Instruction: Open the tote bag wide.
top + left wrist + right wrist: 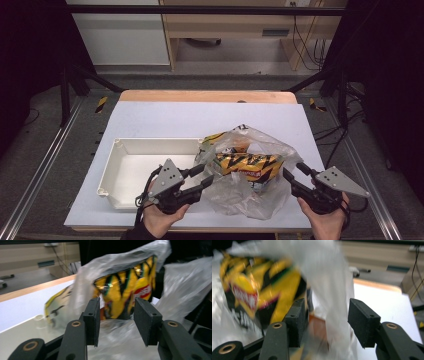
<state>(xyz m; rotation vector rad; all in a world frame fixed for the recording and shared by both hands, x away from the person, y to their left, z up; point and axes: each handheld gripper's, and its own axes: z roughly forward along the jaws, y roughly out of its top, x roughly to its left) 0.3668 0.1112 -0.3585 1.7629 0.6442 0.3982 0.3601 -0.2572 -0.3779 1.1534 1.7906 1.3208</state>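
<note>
Clear plastic bag (250, 170) lies on the white worktop (165, 120), just right of the white tray (125, 167), its left edge draped against the tray's right end. Inside the bag: a yellow-and-black snack packet (246, 165), lying roughly level, with a red logo patch on its near side. A second yellow packet (216, 137) shows at the bag's far left corner, nearest the tray.

Left claw (206, 176) sits at the bag's near left side, over the tray's near right corner. Jaws stand apart, moderately wide; in the left gripper view (116, 325) crumpled plastic lies below and beyond the gap, and the pads do not press on it. Nothing held.

Right claw (295, 172) sits at the bag's right edge, pointing toward the bag. Jaws likewise apart; in the right gripper view (327, 325) a blurred fold of plastic hangs in the gap, closer to the left pad, not pinched.

Both views of the bag are motion-blurred.
</note>
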